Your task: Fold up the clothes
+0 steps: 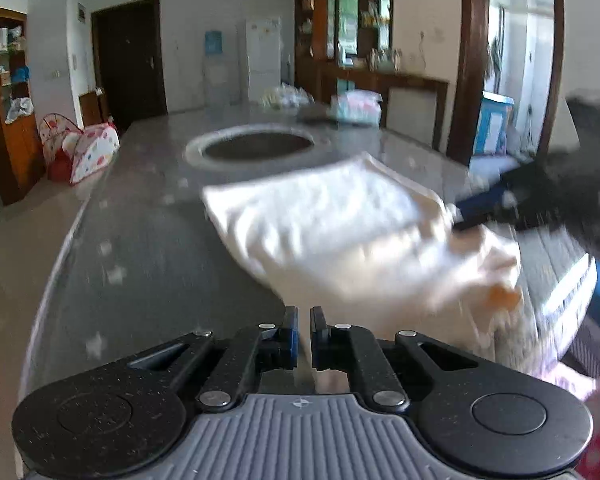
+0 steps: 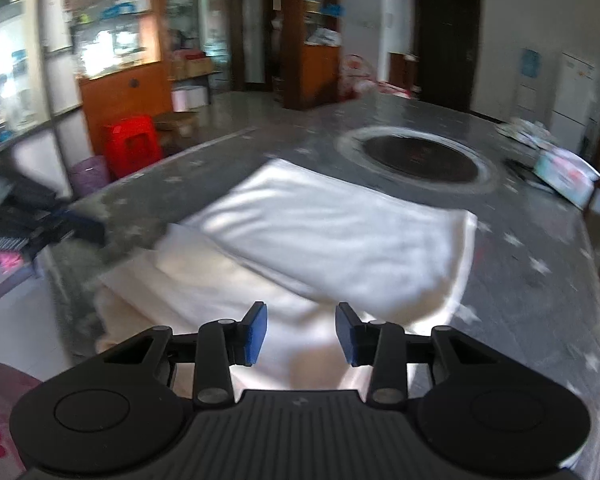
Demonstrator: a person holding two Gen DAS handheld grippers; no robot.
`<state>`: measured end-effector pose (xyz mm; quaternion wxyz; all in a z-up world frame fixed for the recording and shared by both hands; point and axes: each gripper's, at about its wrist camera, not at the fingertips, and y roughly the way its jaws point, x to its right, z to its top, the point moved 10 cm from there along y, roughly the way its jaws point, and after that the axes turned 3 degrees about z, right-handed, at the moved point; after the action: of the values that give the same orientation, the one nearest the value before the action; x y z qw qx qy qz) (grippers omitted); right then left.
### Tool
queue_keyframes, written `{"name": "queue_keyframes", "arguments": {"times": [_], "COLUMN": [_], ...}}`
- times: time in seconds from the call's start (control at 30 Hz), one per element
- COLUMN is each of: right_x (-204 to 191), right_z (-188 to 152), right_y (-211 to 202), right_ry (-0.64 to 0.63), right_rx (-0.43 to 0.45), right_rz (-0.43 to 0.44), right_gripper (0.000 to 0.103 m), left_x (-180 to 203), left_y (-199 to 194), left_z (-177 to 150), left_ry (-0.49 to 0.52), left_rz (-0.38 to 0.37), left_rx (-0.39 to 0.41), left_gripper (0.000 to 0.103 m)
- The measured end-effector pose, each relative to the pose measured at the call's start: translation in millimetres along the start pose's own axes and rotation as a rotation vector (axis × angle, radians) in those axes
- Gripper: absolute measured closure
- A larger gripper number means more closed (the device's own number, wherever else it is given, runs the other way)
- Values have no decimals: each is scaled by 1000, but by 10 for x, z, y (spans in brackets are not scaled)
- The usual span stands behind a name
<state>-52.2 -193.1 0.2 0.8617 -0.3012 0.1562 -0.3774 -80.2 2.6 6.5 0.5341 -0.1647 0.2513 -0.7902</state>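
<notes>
White cloth (image 2: 332,220), partly folded, is lying on the grey stone table (image 2: 540,248), one layer doubled over the cream layer beneath. The left gripper (image 1: 304,334) is showing its jaws nearly together; whether the cloth edge just ahead is pinched between them is not clear. The right gripper (image 2: 301,334) is hovering with jaws partly apart and nothing between them, the cloth directly ahead and below. Judged step: the next fold is being started; the following move calls for a hold on the near edge.

Motion blur is smearing the white garment (image 1: 340,228) mid-frame, and the right edge is cutting off the right gripper (image 1: 458,216).
</notes>
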Motion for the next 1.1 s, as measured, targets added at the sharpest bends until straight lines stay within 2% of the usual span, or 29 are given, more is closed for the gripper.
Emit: {"name": "queue_keyframes", "arguments": {"times": [0.07,0.13,0.27,0.37,0.53,0.63,0.77,0.9,1.03,1.1], "right_x": [-154,-316,-603,-832,-1179,-1316,-1314,-1321,-1500,-1621], "right_z": [53,109,218,255,84,33,163,316,210,112], "right_y": [66,154,334,531,714,652,574,695,836,803], "right_ry": [-40,-82,-152,-190,-237,-294,-288,-252,-233,-266], "right_rx": [-4,-11,-17,-30,-88,-84,-49,-28,-97,-109], "right_rz": [45,86,157,211,299,310,308,314,386,418], "right_gripper": [65,67,69,69,69,69,69,69,69,69], "left_x": [31,63,70,7,-136,-198,-227,-235,-270,-303], "left_y": [97,260,631,800,806,810,841,860,891,905], "left_z": [143,221,187,105,52,45,72,106,116,117], "left_ry": [-1,13,38,37,-33,-64,-82,-88,-91,-90], "left_rz": [-39,-73,-116,-113,-155,-177,-204,-228,-237,-220], "left_rx": [24,15,-63,-112,-116,-116,-121,-136,-147,-148], "left_gripper": [96,97,98,98,98,98,97,97,97,96]}}
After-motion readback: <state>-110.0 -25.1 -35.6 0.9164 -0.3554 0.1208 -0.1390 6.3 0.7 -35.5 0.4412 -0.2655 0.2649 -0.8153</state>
